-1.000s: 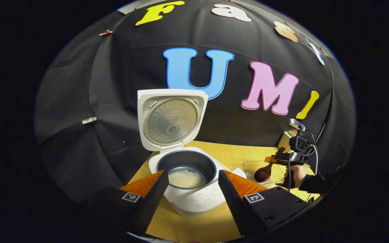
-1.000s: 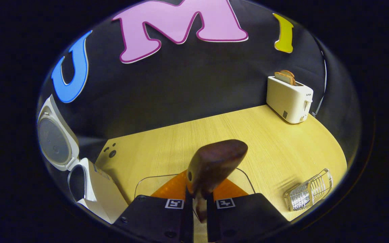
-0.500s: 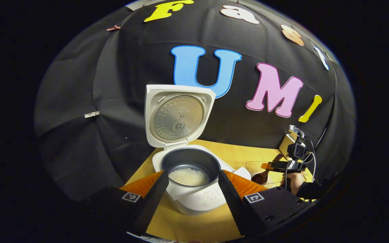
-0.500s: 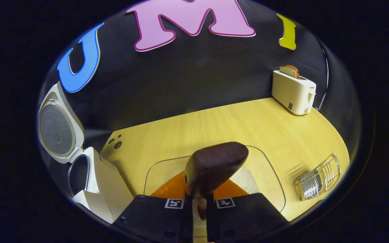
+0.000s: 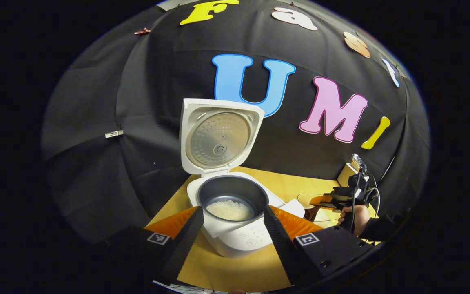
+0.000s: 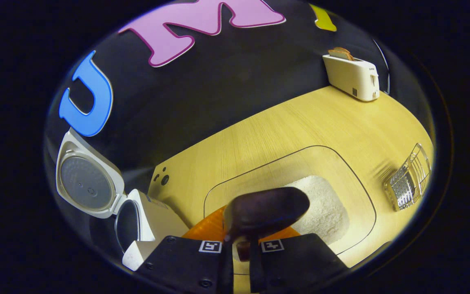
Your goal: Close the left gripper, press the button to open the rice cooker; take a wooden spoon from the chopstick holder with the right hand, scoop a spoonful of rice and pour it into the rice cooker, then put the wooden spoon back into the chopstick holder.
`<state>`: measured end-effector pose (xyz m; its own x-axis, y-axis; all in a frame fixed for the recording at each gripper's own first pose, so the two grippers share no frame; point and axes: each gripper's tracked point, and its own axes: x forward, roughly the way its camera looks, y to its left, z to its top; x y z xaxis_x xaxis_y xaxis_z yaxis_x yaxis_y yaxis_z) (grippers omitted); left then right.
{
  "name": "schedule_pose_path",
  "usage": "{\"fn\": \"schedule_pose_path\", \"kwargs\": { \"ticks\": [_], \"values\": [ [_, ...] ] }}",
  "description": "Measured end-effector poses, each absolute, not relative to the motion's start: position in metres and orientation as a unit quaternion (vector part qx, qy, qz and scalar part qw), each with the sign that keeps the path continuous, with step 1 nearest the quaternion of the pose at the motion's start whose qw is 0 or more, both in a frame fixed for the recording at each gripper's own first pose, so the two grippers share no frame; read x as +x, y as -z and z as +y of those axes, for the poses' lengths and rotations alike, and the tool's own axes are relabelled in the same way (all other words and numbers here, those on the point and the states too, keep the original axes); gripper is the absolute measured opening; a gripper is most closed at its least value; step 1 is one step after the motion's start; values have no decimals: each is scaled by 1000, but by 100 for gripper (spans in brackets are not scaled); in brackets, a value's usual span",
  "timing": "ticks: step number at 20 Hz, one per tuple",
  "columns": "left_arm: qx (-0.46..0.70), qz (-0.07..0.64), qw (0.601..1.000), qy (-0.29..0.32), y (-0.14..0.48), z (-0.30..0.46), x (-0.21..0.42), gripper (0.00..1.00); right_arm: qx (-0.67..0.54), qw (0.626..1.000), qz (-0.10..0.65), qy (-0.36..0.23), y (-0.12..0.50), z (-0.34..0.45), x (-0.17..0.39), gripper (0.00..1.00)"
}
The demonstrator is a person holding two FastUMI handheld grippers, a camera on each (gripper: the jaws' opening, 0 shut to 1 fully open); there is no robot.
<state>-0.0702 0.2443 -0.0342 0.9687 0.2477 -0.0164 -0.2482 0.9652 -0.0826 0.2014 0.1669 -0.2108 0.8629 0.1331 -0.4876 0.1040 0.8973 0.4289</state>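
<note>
Two risks: right gripper [image 6: 238,249], clamped on the wooden spoon [image 6: 265,212], could spill rice [image 6: 320,208]; left gripper [image 5: 231,228] gapes empty.

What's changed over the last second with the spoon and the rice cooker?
The right tool has tipped down, lowering the wooden spoon over the rice in the clear tray. Its grip on the handle is unchanged. The rice cooker stays open, and the left tool stays open.
</note>
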Motion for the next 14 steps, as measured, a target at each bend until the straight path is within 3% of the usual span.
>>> {"fn": "schedule_pose_path", "kwargs": {
  "ticks": [3,4,5,9,10,11,14],
  "values": [
    [-44,6,990,-131,36,247,-74,96,252,931,264,-2,211,161,201,20],
    [-44,5,990,-133,36,248,-76,92,265,927,265,1,211,158,201,20],
    [-44,3,990,-135,35,249,-78,96,278,924,264,3,210,156,200,20],
    [-39,4,990,-134,37,247,-77,96,312,913,262,1,199,148,197,20],
    [-36,6,990,-134,39,247,-76,91,318,912,260,0,196,146,195,20],
    [-33,8,991,-132,39,245,-76,95,322,911,258,0,194,144,194,20],
    [-25,5,991,-129,37,239,-76,96,347,903,253,11,189,132,192,19]
  ]
}}
